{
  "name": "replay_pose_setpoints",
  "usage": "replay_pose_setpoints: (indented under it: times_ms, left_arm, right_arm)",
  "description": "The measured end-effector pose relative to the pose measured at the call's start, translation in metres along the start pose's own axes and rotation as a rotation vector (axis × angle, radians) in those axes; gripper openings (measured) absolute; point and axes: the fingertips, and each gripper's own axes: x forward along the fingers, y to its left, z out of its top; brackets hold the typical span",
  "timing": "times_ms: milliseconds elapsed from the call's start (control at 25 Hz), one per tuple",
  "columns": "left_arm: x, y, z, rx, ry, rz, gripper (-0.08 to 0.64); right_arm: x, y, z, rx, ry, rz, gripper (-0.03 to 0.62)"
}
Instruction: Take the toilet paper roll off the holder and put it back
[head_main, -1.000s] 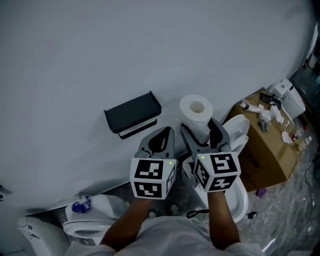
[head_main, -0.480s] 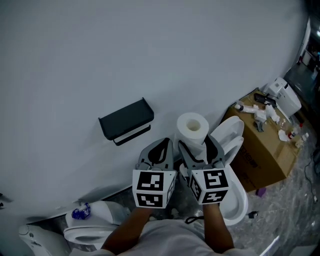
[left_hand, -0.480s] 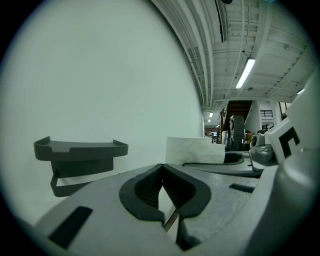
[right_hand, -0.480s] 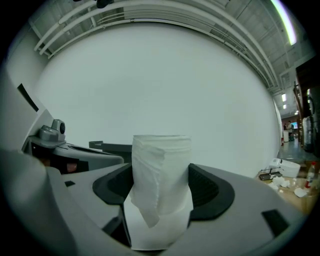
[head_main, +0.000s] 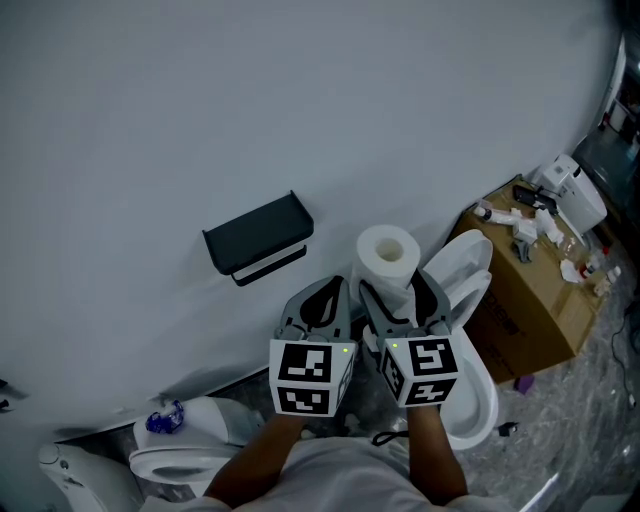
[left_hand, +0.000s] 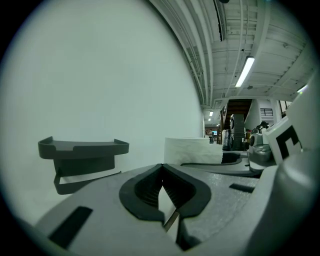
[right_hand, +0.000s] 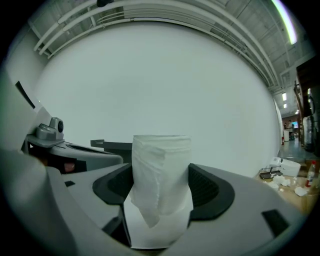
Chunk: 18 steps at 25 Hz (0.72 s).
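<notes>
A white toilet paper roll (head_main: 387, 254) stands upright between the jaws of my right gripper (head_main: 396, 288), which is shut on it; its loose end hangs down the front of the roll (right_hand: 161, 180). The black wall holder (head_main: 258, 234) with its shelf and bar hangs empty on the wall, up and left of both grippers; the same holder (left_hand: 82, 161) shows at the left. My left gripper (head_main: 318, 296) is shut with nothing in it, just left of the right one; its jaws meet at the left gripper (left_hand: 161, 189). The roll (left_hand: 193, 151) is off the holder, to its right.
A white toilet (head_main: 468, 330) with raised lid stands below the right gripper. A cardboard box (head_main: 528, 288) with small items on top is at the right. Another toilet (head_main: 185, 445) with a blue thing on it is at the lower left. The plain wall (head_main: 200, 110) fills the rest.
Both grippers and the roll have stayed close together; compared with a second ago the view shifted slightly and the roll sits a bit lower relative to the holder. In the last half second almost nothing moved.
</notes>
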Motion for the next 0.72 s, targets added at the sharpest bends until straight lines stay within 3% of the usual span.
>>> replay_pose_setpoints:
  times_ms: [720]
  left_arm:
    - [0.003, 0.0041, 0.0001, -0.003, 0.004, 0.002, 0.005]
  right_arm:
    - [0.0088, 0.0054, 0.0025, 0.014, -0.001, 0.023, 0.339]
